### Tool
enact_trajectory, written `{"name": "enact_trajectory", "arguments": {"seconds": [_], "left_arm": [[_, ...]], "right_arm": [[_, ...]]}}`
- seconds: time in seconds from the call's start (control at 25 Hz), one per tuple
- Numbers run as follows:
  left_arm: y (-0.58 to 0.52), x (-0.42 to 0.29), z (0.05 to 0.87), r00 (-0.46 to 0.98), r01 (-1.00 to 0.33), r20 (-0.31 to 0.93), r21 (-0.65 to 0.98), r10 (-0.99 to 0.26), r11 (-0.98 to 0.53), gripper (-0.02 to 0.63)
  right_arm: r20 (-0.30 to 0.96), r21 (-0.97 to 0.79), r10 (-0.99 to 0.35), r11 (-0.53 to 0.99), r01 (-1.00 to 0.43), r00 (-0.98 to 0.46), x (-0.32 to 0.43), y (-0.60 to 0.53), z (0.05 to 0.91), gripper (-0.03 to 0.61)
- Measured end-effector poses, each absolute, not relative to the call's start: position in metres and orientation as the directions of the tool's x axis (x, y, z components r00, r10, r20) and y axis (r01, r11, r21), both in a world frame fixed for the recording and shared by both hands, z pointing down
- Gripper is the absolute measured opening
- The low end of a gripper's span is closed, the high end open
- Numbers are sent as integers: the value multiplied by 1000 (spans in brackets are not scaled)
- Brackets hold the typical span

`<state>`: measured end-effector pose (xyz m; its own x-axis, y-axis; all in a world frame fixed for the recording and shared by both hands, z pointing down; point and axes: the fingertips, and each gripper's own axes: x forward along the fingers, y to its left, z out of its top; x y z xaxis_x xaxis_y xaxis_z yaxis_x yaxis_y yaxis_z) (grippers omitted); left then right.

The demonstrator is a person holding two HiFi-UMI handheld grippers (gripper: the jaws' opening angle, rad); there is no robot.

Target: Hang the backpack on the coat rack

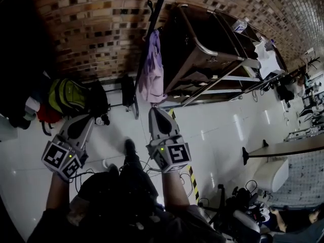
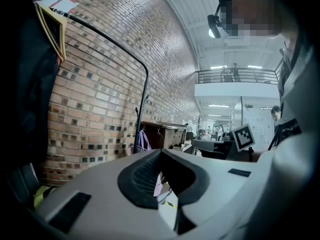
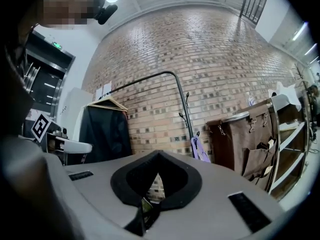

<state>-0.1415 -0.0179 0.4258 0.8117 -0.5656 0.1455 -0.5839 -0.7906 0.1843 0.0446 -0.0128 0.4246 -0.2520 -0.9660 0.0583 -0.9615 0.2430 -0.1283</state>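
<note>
A green and yellow backpack (image 1: 68,96) lies on the floor by the brick wall, left of and beyond my left gripper (image 1: 90,117). A sliver of the backpack (image 2: 40,194) shows at the lower left of the left gripper view. The black coat rack (image 1: 154,19) stands ahead with a purple garment (image 1: 152,70) hanging on it. In both gripper views the coat rack (image 2: 141,119) (image 3: 189,119) is still some way off. My right gripper (image 1: 153,110) points at its base. Both grippers (image 2: 161,153) (image 3: 159,154) are shut and hold nothing.
A brown cabinet (image 1: 202,49) with metal rails stands right of the rack. A garment rail carries a dark coat (image 3: 105,126) on a wooden hanger at the left. Yellow-black tape (image 1: 192,178) runs across the white floor. Tables and chairs (image 1: 293,146) crowd the right side.
</note>
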Motion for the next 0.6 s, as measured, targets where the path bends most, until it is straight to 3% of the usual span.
{"name": "enact_trajectory", "arguments": {"seconds": [0.6], "left_arm": [[71, -168, 424, 849, -528, 137, 195, -510, -827, 40]], "right_arm": [[139, -49, -935, 323, -945, -327, -16, 94, 435, 17]]}}
